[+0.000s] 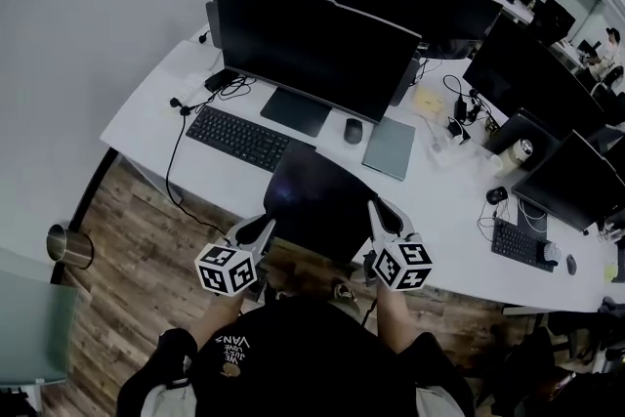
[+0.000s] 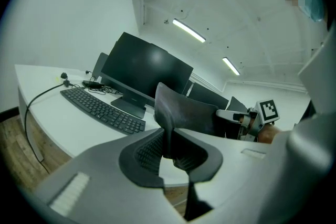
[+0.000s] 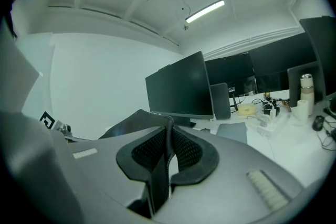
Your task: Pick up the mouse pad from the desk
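Observation:
The dark mouse pad (image 1: 318, 197) hangs in the air over the desk's (image 1: 166, 98) front edge, curled and sagging between my two grippers. My left gripper (image 1: 268, 227) is shut on the pad's near left edge, and my right gripper (image 1: 374, 208) is shut on its near right edge. In the left gripper view the pad (image 2: 181, 113) stands up out of the pinching jaws, with the right gripper (image 2: 247, 116) at its far side. The right gripper view shows the pad's thin edge (image 3: 166, 136) clamped between the ribbed pads.
On the white desk behind the pad lie a black keyboard (image 1: 237, 138), a mouse (image 1: 353, 130) and a grey flat pad (image 1: 390, 147), in front of a large monitor (image 1: 312, 49). A metal bin (image 1: 68, 245) stands on the wooden floor at the left. More monitors and cables fill the right.

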Available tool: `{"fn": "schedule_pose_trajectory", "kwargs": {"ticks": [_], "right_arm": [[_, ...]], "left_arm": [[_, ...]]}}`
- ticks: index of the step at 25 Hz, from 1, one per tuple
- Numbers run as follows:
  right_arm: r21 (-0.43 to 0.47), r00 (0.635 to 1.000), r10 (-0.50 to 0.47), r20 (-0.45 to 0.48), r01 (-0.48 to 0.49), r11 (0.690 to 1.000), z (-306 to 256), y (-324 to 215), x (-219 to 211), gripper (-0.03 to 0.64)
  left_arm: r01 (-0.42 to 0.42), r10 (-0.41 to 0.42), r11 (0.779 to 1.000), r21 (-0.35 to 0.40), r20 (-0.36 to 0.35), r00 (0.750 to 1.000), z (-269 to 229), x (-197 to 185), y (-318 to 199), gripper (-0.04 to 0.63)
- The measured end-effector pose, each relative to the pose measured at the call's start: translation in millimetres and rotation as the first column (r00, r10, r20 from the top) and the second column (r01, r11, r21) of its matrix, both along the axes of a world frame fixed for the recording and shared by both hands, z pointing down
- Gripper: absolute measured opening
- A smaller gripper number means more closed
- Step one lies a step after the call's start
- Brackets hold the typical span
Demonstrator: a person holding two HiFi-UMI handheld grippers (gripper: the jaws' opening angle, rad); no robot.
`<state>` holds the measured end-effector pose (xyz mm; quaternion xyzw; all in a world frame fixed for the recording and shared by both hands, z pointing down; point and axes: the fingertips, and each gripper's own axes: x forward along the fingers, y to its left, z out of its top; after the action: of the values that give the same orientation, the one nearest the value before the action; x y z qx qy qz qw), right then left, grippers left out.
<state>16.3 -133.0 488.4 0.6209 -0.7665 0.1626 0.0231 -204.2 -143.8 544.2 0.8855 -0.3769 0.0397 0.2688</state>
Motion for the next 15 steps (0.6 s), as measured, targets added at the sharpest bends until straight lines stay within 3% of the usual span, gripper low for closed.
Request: {"fn": "schedule_pose_trajectory", "kwargs": {"ticks": [15], "right_arm": [[0.018, 0.994, -0.107, -0.008, 0.107, 0.994, -5, -1, -37, 0.046]], "left_arm": [[0.085, -0.085, 0.996, 0.016, -0.018, 0.996, -4, -37, 11, 0.051]]}}
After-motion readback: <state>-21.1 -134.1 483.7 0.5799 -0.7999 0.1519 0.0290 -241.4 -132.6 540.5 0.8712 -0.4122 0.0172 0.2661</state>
